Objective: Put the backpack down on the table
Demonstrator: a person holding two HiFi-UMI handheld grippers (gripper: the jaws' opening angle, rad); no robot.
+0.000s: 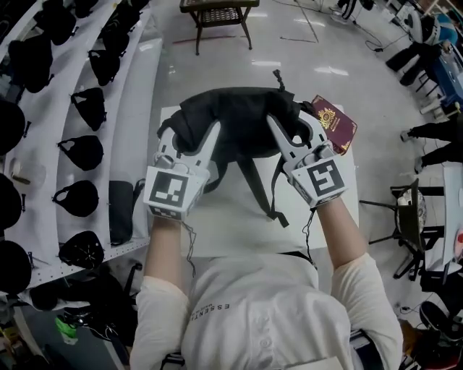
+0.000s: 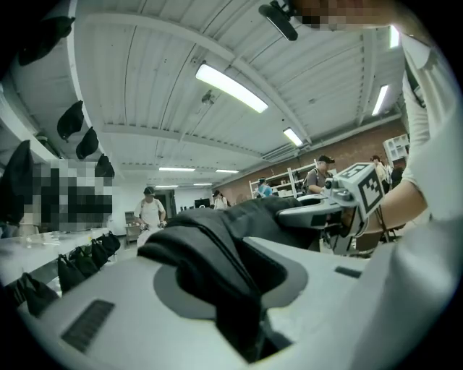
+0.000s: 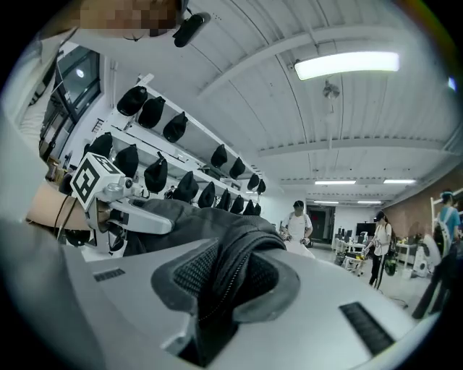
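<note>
A black backpack [image 1: 239, 115] hangs between my two grippers over the far part of the white table [image 1: 224, 235]. Its straps [image 1: 259, 189] dangle toward me. In the head view my left gripper [image 1: 192, 134] is shut on the bag's left side and my right gripper [image 1: 289, 124] is shut on its right side. A fold of black fabric [image 2: 217, 264] is pinched in the jaws in the left gripper view. A fold with a mesh patch and a zip [image 3: 228, 278] is pinched in the right gripper view. Whether the bag's bottom touches the table is hidden.
A dark red passport booklet [image 1: 335, 124] lies on the table's far right corner. White shelves [image 1: 134, 108] with several black bags [image 1: 81, 152] run along the left. A dark stool [image 1: 219, 16] stands beyond the table. People stand farther off in the room [image 3: 298, 220].
</note>
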